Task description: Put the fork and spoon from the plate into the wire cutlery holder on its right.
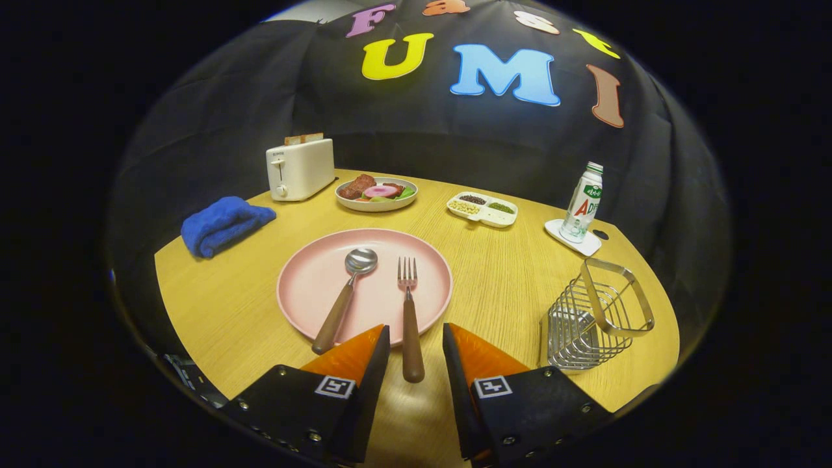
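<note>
A pink plate (pixel 312 286) lies on the wooden table just ahead of my fingers. On it rest a spoon (pixel 343 300) with a brown wooden handle, to the left, and a fork (pixel 409 318) with a matching handle, to the right. The fork's handle sticks out over the plate's near rim and ends in the gap between my fingers. My gripper (pixel 416 341) is open, its fingers either side of that handle end and not touching it. The empty wire cutlery holder (pixel 595 318) stands to the right of the plate, beside my right finger.
Beyond the plate are a white toaster (pixel 300 169), a bowl of food (pixel 376 193), a small divided dish (pixel 482 208) and a bottle (pixel 582 203) on a white coaster. A folded blue cloth (pixel 222 224) lies at the left. The table's front edge curves close behind the holder.
</note>
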Demonstrator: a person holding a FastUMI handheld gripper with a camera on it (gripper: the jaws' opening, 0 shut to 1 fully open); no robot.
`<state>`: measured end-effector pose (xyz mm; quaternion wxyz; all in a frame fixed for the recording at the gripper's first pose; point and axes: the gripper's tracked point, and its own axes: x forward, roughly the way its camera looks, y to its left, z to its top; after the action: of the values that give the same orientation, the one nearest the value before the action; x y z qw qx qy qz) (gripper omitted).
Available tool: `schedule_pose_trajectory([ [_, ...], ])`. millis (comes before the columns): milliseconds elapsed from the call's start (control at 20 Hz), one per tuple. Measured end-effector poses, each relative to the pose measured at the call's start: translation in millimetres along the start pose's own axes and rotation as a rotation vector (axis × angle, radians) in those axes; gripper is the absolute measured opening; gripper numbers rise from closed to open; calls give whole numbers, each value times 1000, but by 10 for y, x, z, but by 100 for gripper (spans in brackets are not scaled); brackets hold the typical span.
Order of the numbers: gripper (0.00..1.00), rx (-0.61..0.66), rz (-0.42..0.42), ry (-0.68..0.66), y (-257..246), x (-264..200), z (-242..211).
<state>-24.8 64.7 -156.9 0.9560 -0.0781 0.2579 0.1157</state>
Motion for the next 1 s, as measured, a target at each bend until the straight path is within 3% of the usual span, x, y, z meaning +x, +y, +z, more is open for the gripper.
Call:
schedule_pose_trajectory([
  [200,52,-20,-12,34,4,13,-93],
  [250,52,-4,-8,19,10,208,-150],
  [300,36,33,-24,15,-19,-23,-39],
  [350,20,46,-9,18,-4,59,-34],
  [400,16,49,-10,20,5,62,-53],
  [600,17,96,9,9,32,36,-43],
  [650,8,119,21,14,35,53,-39],
  [1000,8,127,19,-23,-18,-24,95],
])
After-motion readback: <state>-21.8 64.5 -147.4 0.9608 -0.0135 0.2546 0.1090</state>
